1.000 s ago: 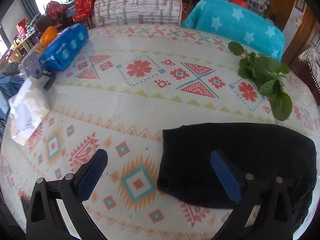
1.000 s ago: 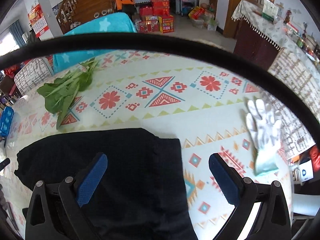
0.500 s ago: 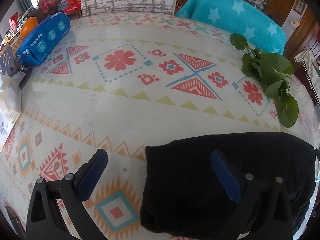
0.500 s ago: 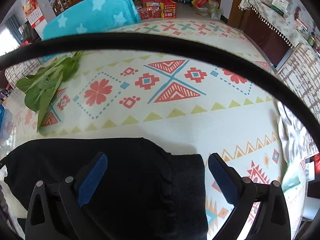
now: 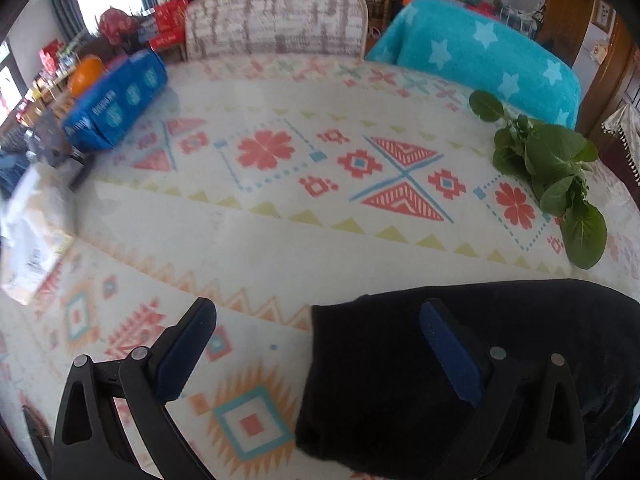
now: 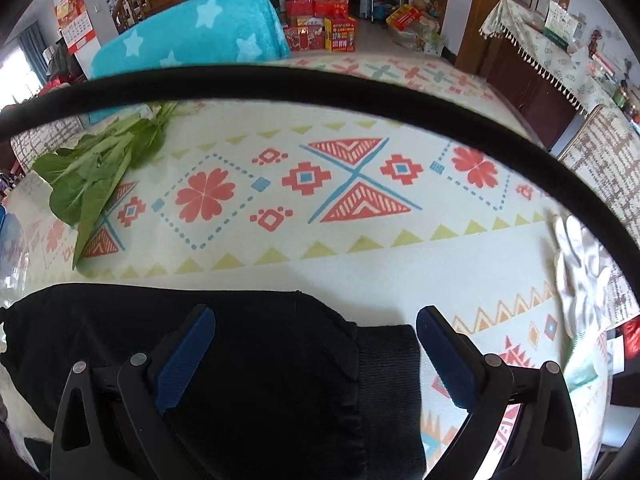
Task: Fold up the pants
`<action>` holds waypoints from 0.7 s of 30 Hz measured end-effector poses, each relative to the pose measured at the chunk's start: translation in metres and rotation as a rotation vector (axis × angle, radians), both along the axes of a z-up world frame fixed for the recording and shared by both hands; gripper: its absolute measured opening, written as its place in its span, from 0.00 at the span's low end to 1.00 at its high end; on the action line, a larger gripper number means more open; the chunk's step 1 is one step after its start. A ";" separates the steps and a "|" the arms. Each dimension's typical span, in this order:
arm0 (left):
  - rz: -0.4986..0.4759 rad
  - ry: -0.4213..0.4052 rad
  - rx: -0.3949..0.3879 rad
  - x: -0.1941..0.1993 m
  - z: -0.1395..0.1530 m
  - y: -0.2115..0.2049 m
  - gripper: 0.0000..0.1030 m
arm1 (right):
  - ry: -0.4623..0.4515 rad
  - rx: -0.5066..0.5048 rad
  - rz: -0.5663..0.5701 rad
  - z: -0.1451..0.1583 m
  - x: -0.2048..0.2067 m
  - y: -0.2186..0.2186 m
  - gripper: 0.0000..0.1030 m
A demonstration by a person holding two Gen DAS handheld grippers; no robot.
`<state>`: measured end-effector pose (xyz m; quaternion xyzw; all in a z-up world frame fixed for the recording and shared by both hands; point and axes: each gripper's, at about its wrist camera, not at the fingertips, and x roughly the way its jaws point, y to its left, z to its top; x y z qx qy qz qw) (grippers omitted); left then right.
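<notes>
**Black pants lie folded on the patterned desk, both hand-held grippers spread wide above them**

The black pants (image 5: 480,352) lie flat in a compact folded bundle at the near edge of the desk (image 5: 280,216), which is covered in a cream cloth printed with red flowers, triangles and blue lines. In the left wrist view the bundle fills the lower right, its left edge running straight down between the two blue pads. The left hand-held gripper (image 5: 316,344) is released, its fingers far apart: one pad sits over the bare cloth, the other over the black fabric. Neither is seen pinching anything.

In the right wrist view the pants (image 6: 256,360) fill the lower left, with a ribbed cuff or waistband end (image 6: 388,376) on the bundle's right side. The right hand-held gripper (image 6: 316,344) is likewise released and wide. Its left pad sits over the dark fabric and its right pad lies just past the ribbed end, over the cloth.

Beyond the pants a bunch of leafy greens (image 5: 552,176) rests on the desk, well apart from the fabric. A blue packet (image 5: 116,104) lies at the far left, and a pale bag (image 5: 32,236) nearer on that side, blurred. A white glove (image 6: 580,272) lies on the right part of the desk. A chair draped in a turquoise star-print towel (image 5: 480,52) stands behind the desk.
</notes>
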<state>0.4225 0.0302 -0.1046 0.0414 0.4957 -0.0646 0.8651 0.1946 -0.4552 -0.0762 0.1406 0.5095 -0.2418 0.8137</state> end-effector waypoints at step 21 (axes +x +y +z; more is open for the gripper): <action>0.020 -0.188 0.054 -0.195 0.113 -0.004 0.99 | -0.143 -0.062 0.124 0.073 -0.140 0.101 0.99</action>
